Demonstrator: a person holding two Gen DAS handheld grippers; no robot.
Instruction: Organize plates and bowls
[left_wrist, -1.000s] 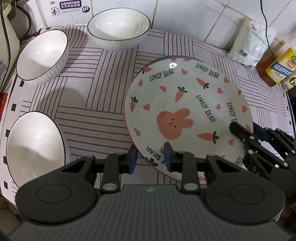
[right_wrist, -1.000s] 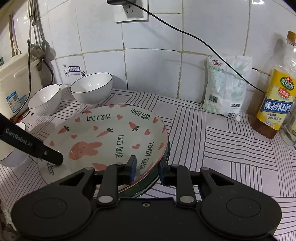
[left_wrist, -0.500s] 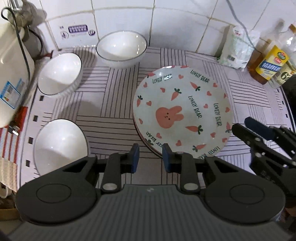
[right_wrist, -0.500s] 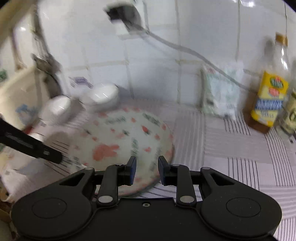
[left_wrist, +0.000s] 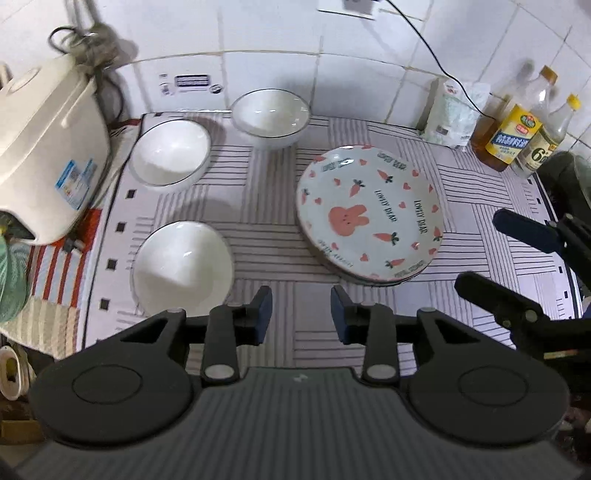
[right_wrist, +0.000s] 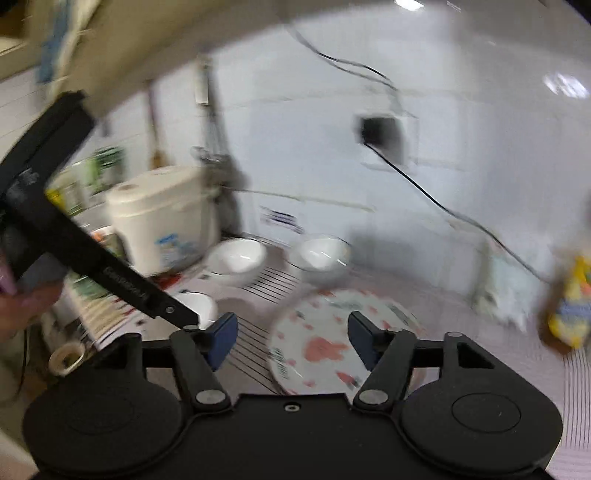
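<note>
On a striped mat (left_wrist: 266, 236) against a tiled wall, the plates (left_wrist: 369, 214) sit stacked at centre right, three bowls (left_wrist: 183, 266) apart to their left. The nearest bowl lies ahead-left of the left gripper (left_wrist: 301, 317), the closer one. Both it and the right gripper (right_wrist: 291, 339) gape, empty.

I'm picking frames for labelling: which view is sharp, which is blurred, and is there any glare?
Left wrist view: sharp; the lettering on the rabbit-and-carrot printed plate is readable, with soft highlights inside the three white black-rimmed bowls. Fisheye bends the tile lines. Right wrist view: motion-smeared; the plate, the white rice cooker and yellow-labelled bottle are streaked.
</note>
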